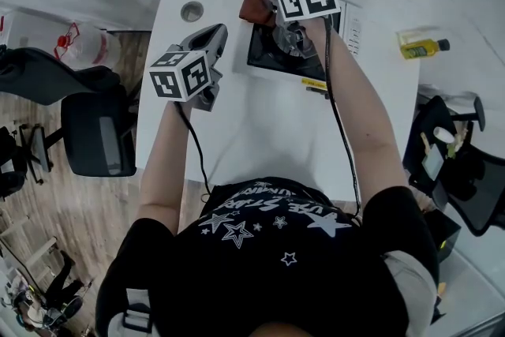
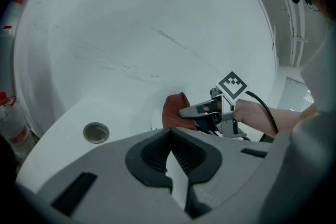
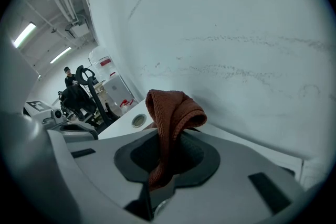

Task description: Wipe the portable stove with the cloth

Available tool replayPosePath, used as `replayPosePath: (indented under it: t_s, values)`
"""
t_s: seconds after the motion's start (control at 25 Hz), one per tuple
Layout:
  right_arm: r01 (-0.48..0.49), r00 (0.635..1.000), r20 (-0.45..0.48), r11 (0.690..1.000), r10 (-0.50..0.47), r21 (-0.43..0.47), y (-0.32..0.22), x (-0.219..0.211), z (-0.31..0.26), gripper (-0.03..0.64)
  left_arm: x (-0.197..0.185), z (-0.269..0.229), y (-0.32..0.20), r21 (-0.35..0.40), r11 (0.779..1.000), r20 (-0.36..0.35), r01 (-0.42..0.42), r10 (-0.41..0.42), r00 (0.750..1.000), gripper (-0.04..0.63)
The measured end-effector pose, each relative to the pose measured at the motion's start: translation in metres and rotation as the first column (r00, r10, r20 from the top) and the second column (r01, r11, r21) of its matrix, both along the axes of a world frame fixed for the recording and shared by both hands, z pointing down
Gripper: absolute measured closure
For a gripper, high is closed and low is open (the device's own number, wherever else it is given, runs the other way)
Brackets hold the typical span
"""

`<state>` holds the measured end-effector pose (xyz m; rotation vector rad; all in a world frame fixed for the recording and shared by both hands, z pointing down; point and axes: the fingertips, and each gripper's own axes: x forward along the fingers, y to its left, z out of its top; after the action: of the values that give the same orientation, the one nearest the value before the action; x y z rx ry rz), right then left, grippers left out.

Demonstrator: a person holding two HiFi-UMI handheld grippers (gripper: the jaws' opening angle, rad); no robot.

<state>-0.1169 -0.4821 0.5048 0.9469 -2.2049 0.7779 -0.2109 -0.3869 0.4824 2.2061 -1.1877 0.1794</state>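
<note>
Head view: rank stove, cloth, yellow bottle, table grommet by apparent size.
1. stove, largest even though partly covered
2. cloth, held up nearer the camera, so its lead over the bottle is unsure
3. yellow bottle
4. grommet

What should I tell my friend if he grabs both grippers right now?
Left gripper: jaws together, nothing in them, held over the white table left of the stove.
Right gripper: shut on the brown cloth, which bunches up above its jaws.
Portable stove: sits at the far side of the table, with the cloth held up by its far left corner.
Done: the cloth is picked up.
Left: bring the cloth down and wipe the stove top. The pictures cannot show whether any of it has been wiped yet.
</note>
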Motion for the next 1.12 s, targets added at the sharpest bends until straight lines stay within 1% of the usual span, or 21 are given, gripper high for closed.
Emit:
replayPosePath:
  t_s: [0.12, 0.28, 0.56, 0.88, 1.12]
  values:
    - [-0.016, 1.0, 0.01, 1.0, 0.016, -0.009, 0.004, 0.011, 0.001, 0.558, 0.008, -0.001, 0.002, -0.002, 1.0, 0.004, -0.012, 0.012, 1.0, 0.588]
    - [-0.039, 0.999, -0.002, 0.999, 0.039, -0.014, 0.007, 0.03, 0.002, 0.558, 0.019, -0.004, 0.004, 0.0, 1.0, 0.009, -0.03, 0.03, 1.0, 0.588]
    - [-0.085, 0.996, 0.017, 0.996, 0.085, -0.028, 0.012, 0.059, -0.001, 0.558, 0.037, -0.01, 0.007, 0.004, 0.999, 0.012, -0.045, 0.045, 0.999, 0.588]
    - [-0.121, 0.992, 0.034, 0.992, 0.122, -0.044, 0.017, 0.091, -0.001, 0.558, 0.052, -0.013, 0.008, 0.004, 0.999, 0.027, -0.036, 0.036, 0.999, 0.588]
    - [-0.144, 0.988, 0.049, 0.988, 0.147, -0.046, 0.024, 0.115, -0.003, 0.558, 0.072, -0.017, 0.008, 0.011, 0.999, 0.043, -0.043, 0.042, 0.998, 0.588]
